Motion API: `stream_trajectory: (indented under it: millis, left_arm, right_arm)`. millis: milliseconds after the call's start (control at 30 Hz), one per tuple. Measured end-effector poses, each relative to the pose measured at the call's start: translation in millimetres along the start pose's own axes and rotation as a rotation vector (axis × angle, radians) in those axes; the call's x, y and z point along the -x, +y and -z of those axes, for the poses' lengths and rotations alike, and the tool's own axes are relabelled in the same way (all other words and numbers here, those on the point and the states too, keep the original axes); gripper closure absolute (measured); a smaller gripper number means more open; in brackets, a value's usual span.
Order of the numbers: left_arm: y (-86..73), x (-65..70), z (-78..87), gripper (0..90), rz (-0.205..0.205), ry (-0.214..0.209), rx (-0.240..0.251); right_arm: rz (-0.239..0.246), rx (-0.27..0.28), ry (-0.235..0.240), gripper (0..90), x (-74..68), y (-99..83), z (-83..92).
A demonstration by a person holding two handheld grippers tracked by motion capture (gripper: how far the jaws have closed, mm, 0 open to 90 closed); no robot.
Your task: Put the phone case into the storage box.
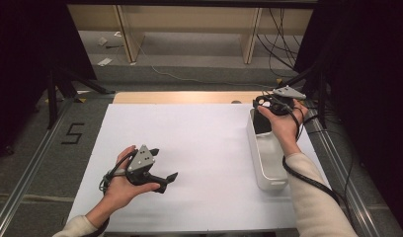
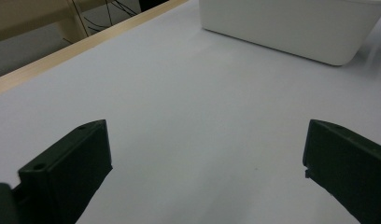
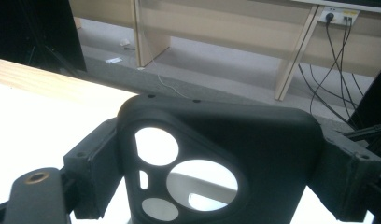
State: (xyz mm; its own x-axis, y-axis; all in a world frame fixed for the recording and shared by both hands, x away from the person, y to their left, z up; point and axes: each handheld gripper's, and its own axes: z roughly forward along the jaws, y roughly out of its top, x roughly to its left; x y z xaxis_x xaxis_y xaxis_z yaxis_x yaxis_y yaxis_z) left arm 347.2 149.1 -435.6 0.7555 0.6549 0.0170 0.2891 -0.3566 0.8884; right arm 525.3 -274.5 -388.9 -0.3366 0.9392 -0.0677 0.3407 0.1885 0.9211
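My right gripper [image 1: 267,104] is shut on a black phone case [image 1: 263,101] and holds it above the far end of a white bin [image 1: 254,148] at the table's right side. In the right gripper view the phone case [image 3: 263,140], with its round camera cut-outs, spans the gap between the two pads of the right gripper [image 3: 221,165]. My left gripper [image 1: 165,164] rests low over the white table cover [image 1: 199,133] at the front left. Its jaws stand wide apart with nothing between them. In the left gripper view the left gripper [image 2: 205,158] points toward the white bin [image 2: 291,28].
A wooden table edge [image 1: 189,97] runs along the back of the white cover. Beyond it are shelf legs [image 1: 128,34] and cables [image 1: 281,44] on the floor. Metal rails [image 1: 31,163] flank the table, and a black "5" [image 1: 73,133] marks the floor at left.
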Motion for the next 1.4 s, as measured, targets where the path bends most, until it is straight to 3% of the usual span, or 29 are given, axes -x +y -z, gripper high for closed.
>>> stream_trajectory:
  millis: [1400]
  left_arm:
    - [0.3,1.0,-0.5,0.9,-0.004,-0.007,0.000]
  right_arm:
    - [-0.001,-0.037,-0.010,15.5,-0.8,-4.5,-11.8]
